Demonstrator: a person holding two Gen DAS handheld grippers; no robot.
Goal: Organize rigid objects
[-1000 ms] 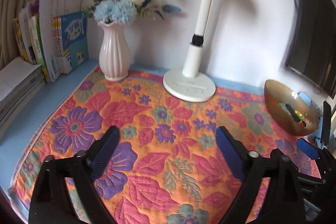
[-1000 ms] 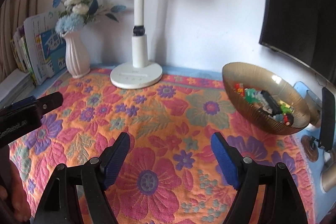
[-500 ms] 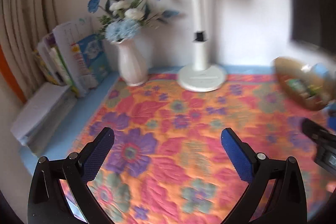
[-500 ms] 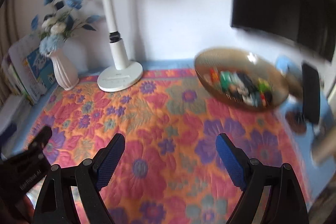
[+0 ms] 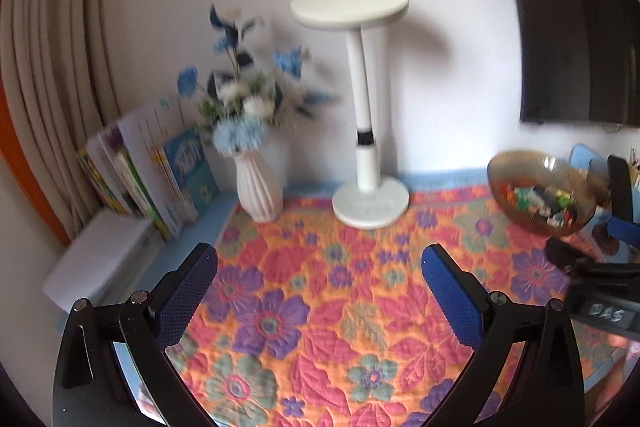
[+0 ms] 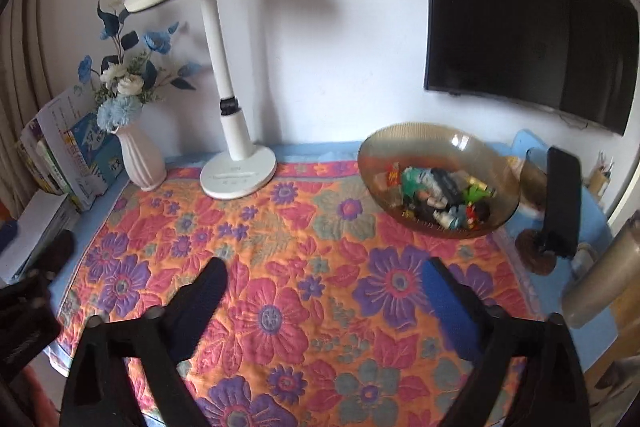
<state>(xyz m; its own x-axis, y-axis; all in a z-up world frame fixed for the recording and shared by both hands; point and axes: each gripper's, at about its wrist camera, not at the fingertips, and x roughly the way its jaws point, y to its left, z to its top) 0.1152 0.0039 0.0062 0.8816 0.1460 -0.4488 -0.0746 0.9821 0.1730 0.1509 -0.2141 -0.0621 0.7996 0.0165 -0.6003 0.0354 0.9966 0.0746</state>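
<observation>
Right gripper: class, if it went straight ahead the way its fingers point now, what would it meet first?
Probably the floral cloth. The right gripper is open, empty and tilted down at bare fabric, with the bowl off right and the lamp off left. Depth is uncertain.

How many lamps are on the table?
1. The white lamp stands at the back of the flowery cloth, between the white vase and the brown bowl of toys. None seems hidden.

white wall, seemingly beige curtain
</observation>
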